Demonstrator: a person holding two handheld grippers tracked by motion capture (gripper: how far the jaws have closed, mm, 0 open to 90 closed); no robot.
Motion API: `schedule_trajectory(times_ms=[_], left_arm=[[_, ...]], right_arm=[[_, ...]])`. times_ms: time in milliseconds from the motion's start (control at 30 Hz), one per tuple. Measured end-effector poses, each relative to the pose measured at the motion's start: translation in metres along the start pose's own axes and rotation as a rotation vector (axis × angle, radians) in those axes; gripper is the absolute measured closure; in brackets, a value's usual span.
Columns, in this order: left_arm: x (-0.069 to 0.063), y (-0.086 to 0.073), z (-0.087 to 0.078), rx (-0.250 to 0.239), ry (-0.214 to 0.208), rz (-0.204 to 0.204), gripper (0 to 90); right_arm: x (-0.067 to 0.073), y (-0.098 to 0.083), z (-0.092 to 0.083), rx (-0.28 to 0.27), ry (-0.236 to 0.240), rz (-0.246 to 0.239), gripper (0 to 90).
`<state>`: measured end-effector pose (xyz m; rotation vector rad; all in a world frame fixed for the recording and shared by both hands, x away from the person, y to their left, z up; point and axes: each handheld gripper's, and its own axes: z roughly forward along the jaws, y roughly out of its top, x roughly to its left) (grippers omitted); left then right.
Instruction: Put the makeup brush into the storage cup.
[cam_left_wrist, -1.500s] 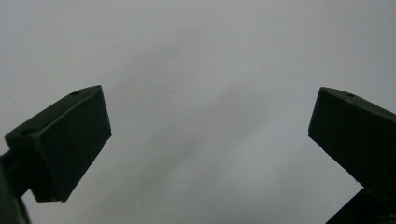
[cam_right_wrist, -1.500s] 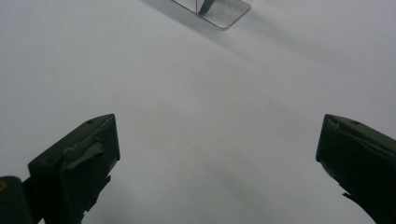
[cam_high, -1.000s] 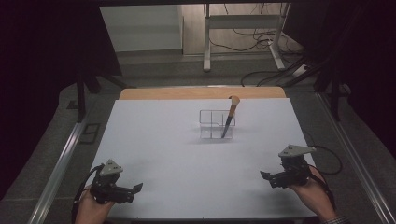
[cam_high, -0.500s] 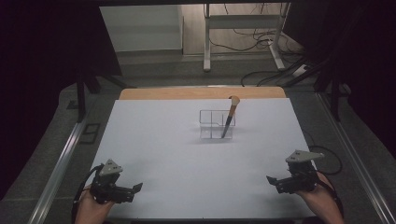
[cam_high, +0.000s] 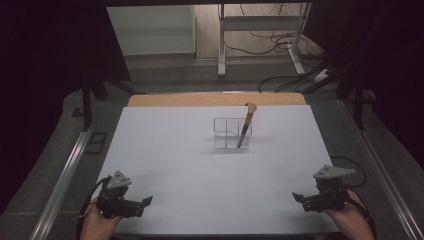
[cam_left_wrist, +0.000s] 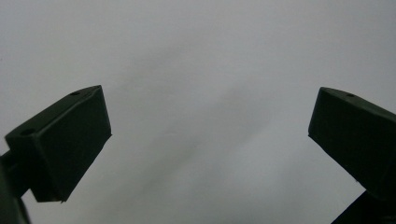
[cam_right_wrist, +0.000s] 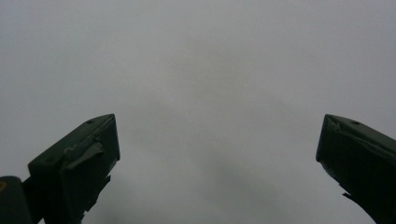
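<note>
A clear divided organiser (cam_high: 231, 133) stands on the white table top (cam_high: 200, 165) toward the back middle. A brush with a dark handle and tan tip (cam_high: 245, 126) leans in its right-hand compartment. My left gripper (cam_high: 145, 201) rests at the table's front left corner, held by a hand, its jaws pointing right. My right gripper (cam_high: 297, 196) rests at the front right corner, jaws pointing left. In the left gripper view the gripper (cam_left_wrist: 210, 126) stands open over bare white surface. In the right gripper view the gripper (cam_right_wrist: 217, 144) is open too, nothing between the fingers.
A wooden strip (cam_high: 215, 100) runs along the table's far edge. Metal rails (cam_high: 65, 175) flank both sides. Beyond the table stand a white frame stand (cam_high: 260, 30) and floor cables (cam_high: 295, 75). A cable (cam_high: 350, 165) loops by the right gripper.
My right gripper has drawn back toward the front right corner of the table and lower. The left gripper has stayed put.
</note>
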<state>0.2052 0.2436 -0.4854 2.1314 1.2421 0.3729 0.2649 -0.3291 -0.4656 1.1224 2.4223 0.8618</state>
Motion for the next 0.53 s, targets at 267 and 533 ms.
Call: schedule_trajectory(times_ms=[267,533], left_arm=[[0.0000,-0.0003,0.0005,0.005,0.001,0.003,0.0],[-0.0003,0.0005,0.0013,0.007,-0.003,0.004,0.0]], right_arm=[[-0.0041,-0.0088,-0.0026,0.030,-0.010,0.020,0.0],[-0.0051,-0.0106,-0.0033,0.031,-0.018,0.016,0.0]])
